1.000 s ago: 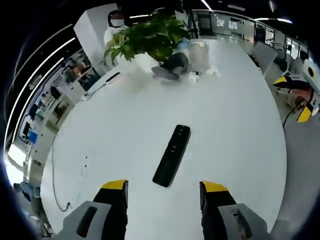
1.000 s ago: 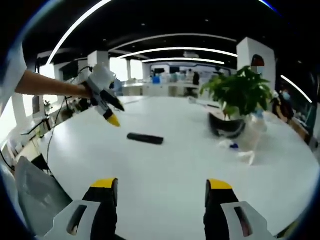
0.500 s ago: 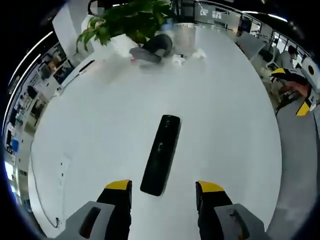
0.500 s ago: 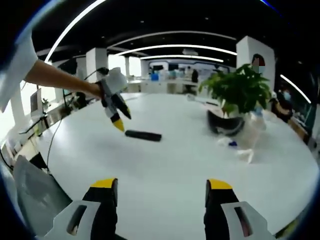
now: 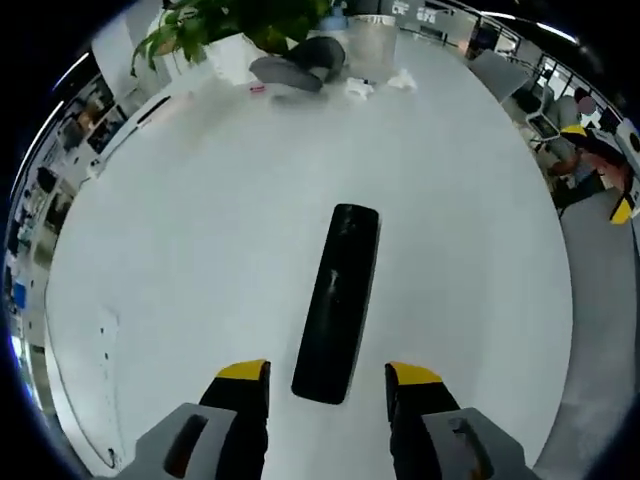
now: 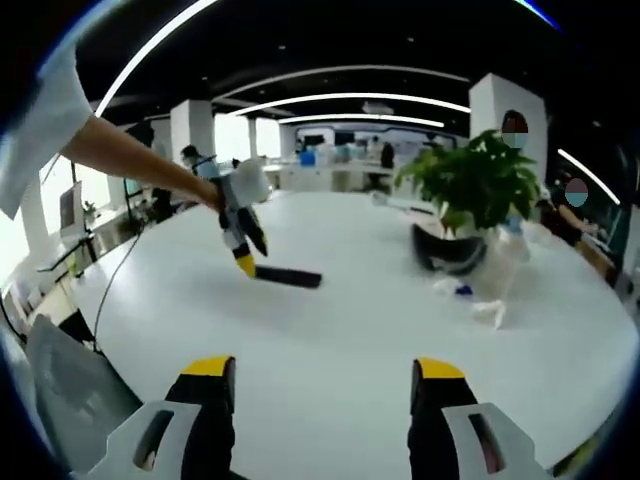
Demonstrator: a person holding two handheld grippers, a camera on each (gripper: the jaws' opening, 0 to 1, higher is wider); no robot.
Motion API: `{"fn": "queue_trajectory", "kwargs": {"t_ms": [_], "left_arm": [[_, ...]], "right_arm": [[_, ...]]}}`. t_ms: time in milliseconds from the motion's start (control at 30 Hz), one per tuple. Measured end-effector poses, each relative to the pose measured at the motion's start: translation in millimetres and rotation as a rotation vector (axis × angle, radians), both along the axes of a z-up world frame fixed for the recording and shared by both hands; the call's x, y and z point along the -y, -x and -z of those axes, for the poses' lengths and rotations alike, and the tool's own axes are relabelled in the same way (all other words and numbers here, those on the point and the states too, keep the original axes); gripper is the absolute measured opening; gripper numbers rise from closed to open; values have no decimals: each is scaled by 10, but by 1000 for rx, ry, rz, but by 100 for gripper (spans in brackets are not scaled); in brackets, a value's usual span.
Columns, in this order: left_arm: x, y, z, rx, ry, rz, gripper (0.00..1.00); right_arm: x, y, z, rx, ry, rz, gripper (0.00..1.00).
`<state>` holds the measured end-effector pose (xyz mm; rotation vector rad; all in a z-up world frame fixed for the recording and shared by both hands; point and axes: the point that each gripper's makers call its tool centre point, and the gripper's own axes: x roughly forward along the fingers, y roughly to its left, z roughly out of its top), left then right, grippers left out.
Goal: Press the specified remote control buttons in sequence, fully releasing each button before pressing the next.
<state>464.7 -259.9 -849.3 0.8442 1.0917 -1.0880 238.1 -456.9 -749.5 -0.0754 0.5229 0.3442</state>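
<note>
Right gripper view, white table (image 6: 330, 340), potted plant (image 6: 470, 185), office

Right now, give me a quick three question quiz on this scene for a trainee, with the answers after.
1. True or false: the left claw is clamped on the remote.
2. What does the remote lie on? A) white table B) chair C) floor
3. Fill in: beyond the remote, on the table, stands a potted ____.

Key:
1. False. Its jaws stand open, the near end of the remote lying between their yellow tips.
2. A
3. plant
</note>
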Motion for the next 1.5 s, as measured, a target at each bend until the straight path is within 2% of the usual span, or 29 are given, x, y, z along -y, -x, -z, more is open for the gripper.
{"fn": "queue_trajectory", "kwargs": {"t_ms": [100,333,367,400,433,733,967,1200,1400,1500], "left_arm": [[-2,-15,64,-32,-2,-12,46],[48,-51,167,-28,-21,20,46],[36,-8,230,-39,-51,39,47],[81,-12,189,-44,-39,100,46],[43,-47,192,-43,-58,46,46],[38,-11,189,-27,-44,57,47],[67,5,188,-48,-110,66,46],[34,25,185,-44,-96,84,45],[62,92,189,-38,-105,84,38],[60,124,185,-35,-115,85,34]], "right_arm": [[-11,3,-1,0,-1,-4,70],[-11,2,-13,6,-7,0,69],[-12,3,-10,5,-5,-1,69],[-13,1,-13,7,-5,-1,69],[-12,0,-16,8,-6,0,69],[-29,1,-25,11,-10,-9,67],[-13,0,-58,24,-30,-3,67],[15,-3,-85,34,-60,13,67],[3,-7,-165,65,-99,16,69],[-7,0,-128,45,-92,11,69]]}}
